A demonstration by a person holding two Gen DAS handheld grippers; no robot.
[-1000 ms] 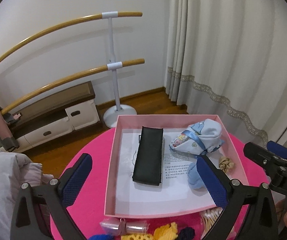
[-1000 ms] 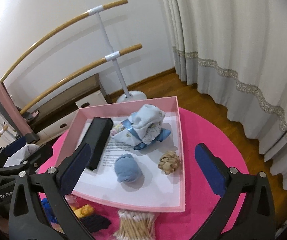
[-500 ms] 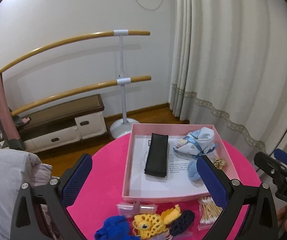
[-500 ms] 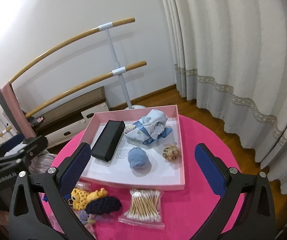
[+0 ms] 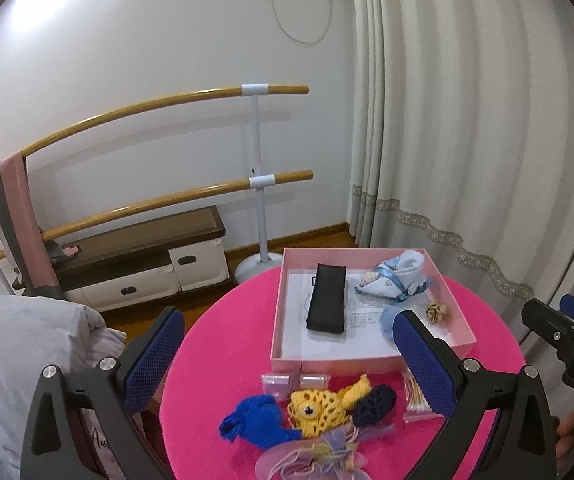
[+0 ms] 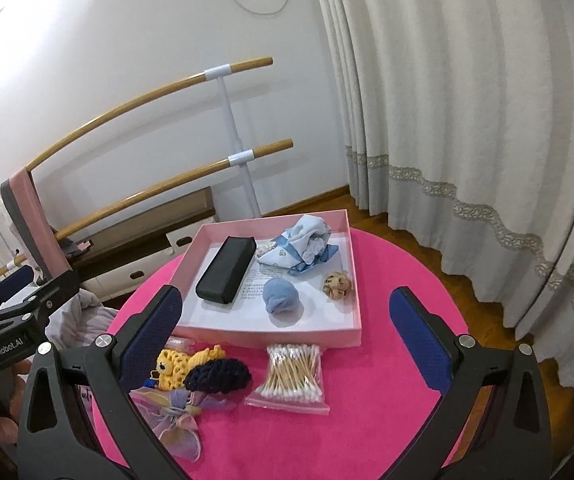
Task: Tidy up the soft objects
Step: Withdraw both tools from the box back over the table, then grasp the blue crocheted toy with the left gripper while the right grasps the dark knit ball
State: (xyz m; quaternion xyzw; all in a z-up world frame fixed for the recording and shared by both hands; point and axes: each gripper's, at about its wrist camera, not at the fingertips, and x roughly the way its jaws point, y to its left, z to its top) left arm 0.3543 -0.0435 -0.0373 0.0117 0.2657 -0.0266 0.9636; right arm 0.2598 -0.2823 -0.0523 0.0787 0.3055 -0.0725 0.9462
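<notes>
Both tongs have drawn back and risen from the pink box [image 6: 271,338]. Left tongs [image 5: 287,360] and right tongs [image 6: 287,334] are spread wide and empty, held level above the tabletop [image 6: 387,360]. Unsorted soft items, yellow crochet [image 6: 183,364] and navy scrunchie [image 6: 219,376], lie just before the box; blue sock ball [image 6: 281,296] sits inside.

— What are you looking like?
— I'm wearing black frames on my left gripper [image 5: 289,356] and right gripper [image 6: 285,328], blue mesh-textured pads [image 6: 415,338], silver screws.
— Markings?
— "GenRobot.AI" is showing in white.
</notes>
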